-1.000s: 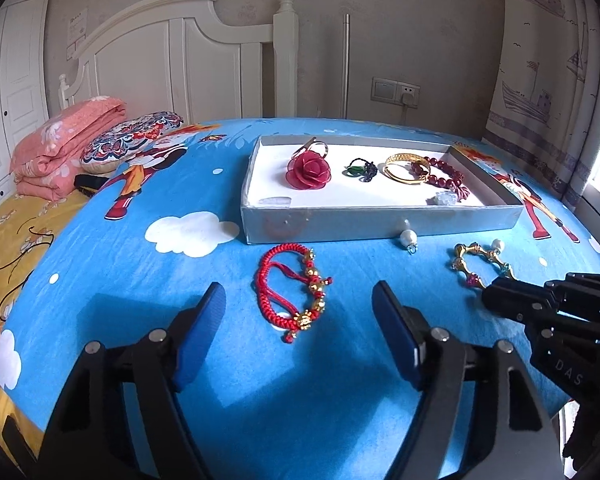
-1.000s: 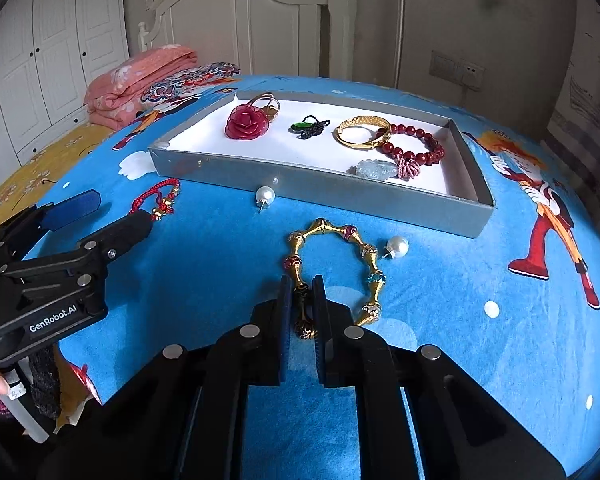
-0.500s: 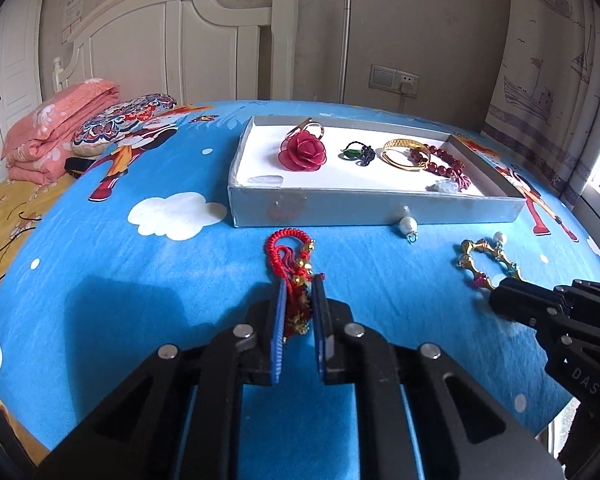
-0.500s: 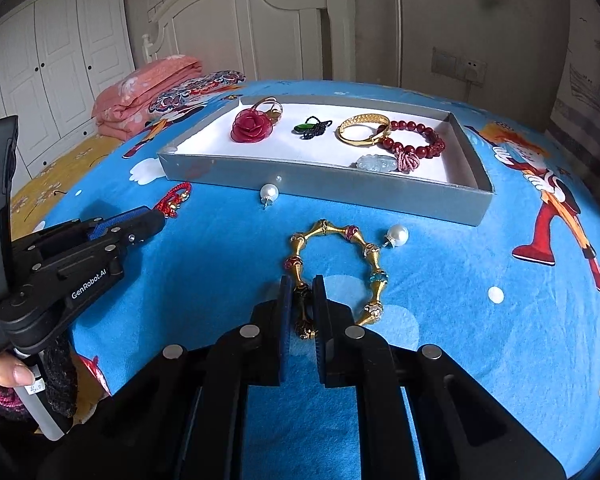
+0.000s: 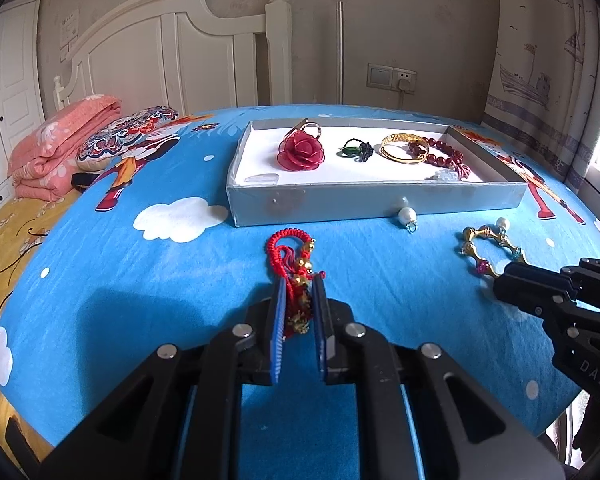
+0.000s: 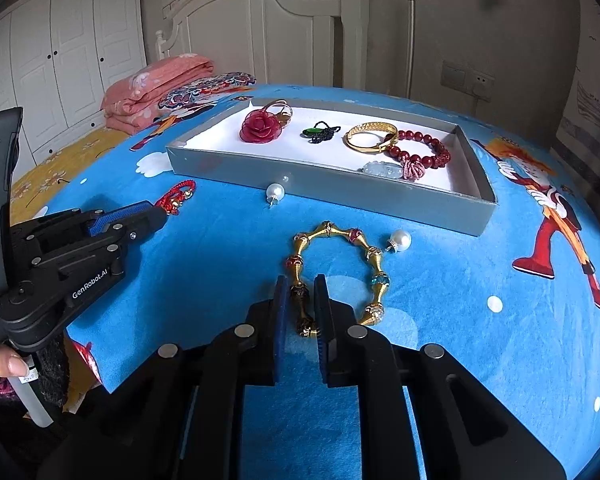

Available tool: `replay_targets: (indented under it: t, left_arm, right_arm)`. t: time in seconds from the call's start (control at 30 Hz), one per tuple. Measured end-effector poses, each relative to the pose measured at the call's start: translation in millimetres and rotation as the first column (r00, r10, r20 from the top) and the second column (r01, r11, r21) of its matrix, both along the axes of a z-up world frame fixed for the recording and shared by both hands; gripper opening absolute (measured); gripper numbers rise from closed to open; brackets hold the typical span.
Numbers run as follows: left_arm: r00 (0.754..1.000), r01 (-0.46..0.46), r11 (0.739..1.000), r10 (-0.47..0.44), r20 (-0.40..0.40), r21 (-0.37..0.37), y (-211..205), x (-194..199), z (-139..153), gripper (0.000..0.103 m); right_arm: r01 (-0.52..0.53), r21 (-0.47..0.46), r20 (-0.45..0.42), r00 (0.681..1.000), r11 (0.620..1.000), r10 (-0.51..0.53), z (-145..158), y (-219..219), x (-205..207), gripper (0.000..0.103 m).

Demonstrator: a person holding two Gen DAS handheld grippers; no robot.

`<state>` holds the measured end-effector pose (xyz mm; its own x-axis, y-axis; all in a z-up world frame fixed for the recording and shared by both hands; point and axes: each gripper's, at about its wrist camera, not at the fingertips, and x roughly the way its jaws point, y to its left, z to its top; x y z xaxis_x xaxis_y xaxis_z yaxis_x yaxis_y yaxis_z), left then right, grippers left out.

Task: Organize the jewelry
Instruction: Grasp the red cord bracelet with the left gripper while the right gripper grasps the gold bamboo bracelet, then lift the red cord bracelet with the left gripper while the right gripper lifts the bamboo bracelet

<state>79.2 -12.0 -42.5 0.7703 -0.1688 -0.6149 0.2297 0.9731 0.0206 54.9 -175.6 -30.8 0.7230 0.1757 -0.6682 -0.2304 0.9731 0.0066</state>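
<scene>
Grippers both clamped: left gripper (image 5: 299, 286) on red bracelet (image 5: 294, 264), right gripper (image 6: 301, 285) on gold bracelet (image 6: 336, 258), near tray (image 6: 324, 184).

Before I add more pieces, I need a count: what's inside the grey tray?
Inside the grey tray: a red rose ring, green pendant, gold bangle, dark red bead bracelet and pale stone charm. The near wall hides the floor behind it.

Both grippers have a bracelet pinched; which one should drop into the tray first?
Probably left. The left gripper holds the red cord bracelet directly before the grey tray's bare white end. The right gripper, holding the gold bead bracelet, faces the crowded end.
</scene>
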Motion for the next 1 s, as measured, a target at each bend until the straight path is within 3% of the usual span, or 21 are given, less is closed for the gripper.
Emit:
replay_targets:
  t: [0.23,0.53,1.0]
  left_arm:
    - [1.0,0.001,1.0,-0.001,0.016,-0.006,0,-5,-2,0.013]
    - [0.998,0.018,1.0,-0.017,0.053,-0.016,-8,-17,1,0.012]
    - [0.995,0.019,1.0,-0.017,0.096,-0.023,-13,-20,16,0.01]
  right_arm:
    - [0.03,-0.11,0.109,0.994,0.993,-0.018,-6,20,-17,0.01]
    - [0.054,-0.028,0.144,0.988,0.998,-0.05,2,12,-21,0.01]
    - [0.073,0.005,0.183,0.98,0.997,-0.072,20,11,-16,0.01]
